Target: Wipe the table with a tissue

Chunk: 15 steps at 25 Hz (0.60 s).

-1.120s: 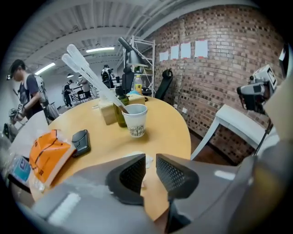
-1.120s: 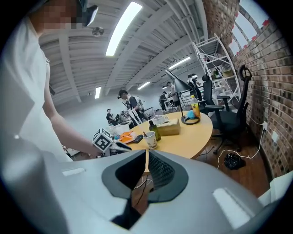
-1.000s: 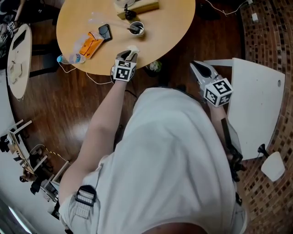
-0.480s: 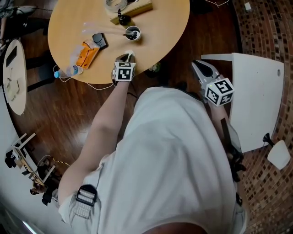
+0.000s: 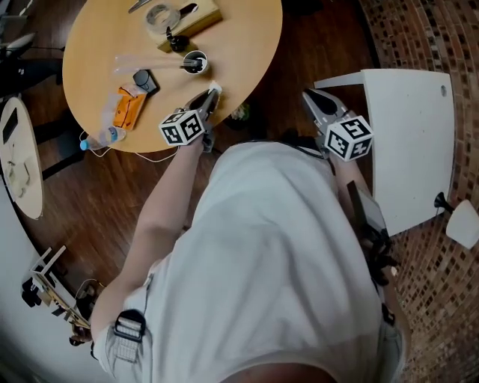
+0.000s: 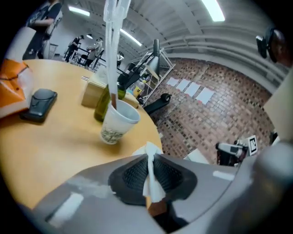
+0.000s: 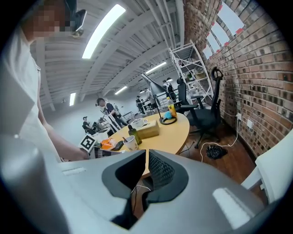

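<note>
My left gripper (image 5: 210, 95) (image 6: 149, 172) hangs at the near edge of the round wooden table (image 5: 247, 45) (image 6: 55, 141), shut on a white tissue (image 6: 151, 178) (image 5: 215, 87) pinched between its pads, with a corner sticking out past the tips. My right gripper (image 5: 313, 100) (image 7: 145, 167) is off the table to the right, above the dark floor, its jaws shut with nothing between them.
On the table stand a paper cup (image 5: 194, 62) (image 6: 116, 123) with a stirrer, a dark bottle (image 6: 104, 103), a wooden box (image 5: 196, 16), a black phone (image 5: 144, 78) (image 6: 39, 103) and an orange packet (image 5: 127, 108). A white board (image 5: 408, 142) stands at the right.
The head view has shifted, so the table sits further left and up. My left gripper has tilted and now sits at the table's edge. The right gripper stayed by the white board.
</note>
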### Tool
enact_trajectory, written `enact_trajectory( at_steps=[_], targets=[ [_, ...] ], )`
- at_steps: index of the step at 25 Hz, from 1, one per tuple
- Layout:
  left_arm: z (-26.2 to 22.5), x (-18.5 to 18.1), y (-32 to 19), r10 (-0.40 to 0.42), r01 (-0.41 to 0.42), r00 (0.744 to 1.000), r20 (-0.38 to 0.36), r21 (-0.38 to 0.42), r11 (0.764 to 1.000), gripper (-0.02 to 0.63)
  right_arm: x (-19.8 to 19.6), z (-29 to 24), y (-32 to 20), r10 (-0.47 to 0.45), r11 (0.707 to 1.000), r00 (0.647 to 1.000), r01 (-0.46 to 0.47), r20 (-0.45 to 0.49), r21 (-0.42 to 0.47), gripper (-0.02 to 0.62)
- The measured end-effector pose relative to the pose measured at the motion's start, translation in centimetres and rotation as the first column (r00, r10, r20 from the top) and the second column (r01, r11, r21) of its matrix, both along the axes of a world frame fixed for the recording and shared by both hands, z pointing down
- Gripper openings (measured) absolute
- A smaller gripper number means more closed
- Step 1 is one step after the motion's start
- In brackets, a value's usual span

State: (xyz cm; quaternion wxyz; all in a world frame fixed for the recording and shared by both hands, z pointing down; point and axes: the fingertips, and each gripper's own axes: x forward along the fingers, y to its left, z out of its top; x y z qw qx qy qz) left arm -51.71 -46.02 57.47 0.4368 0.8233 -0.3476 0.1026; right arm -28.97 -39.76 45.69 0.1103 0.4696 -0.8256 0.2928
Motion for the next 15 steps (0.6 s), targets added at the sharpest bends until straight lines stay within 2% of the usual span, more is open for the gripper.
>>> enact_trajectory(
  at_steps=[2,6,9,15],
  targets=[
    [-0.6,1.7,0.1,0.051,-0.051,0.997,-0.049,0.009,0.999,0.041,0.4,0.2,0.1,0.039,0.999,0.999,-0.039,-0.006,0.002,0.025],
    [-2.1,4.1,0.6,0.144,-0.140,0.987,-0.065,0.064,0.988,0.040,1.2,0.8,0.2,0.099,0.995,0.995,-0.099,-0.007,0.000,0.025],
    [-3.4,7.3,1.7,0.208,-0.200,0.975,-0.078,0.093,0.975,0.040,3.6,0.5,1.6,0.170,0.985,0.985,-0.170,-0.007,0.000,0.025],
    [-4.2,14.2,3.8,0.392,-0.383,0.919,-0.044,0.136,0.914,0.038,8.8,0.8,5.6,0.320,0.947,0.947,-0.320,0.001,-0.003,0.025]
  ],
)
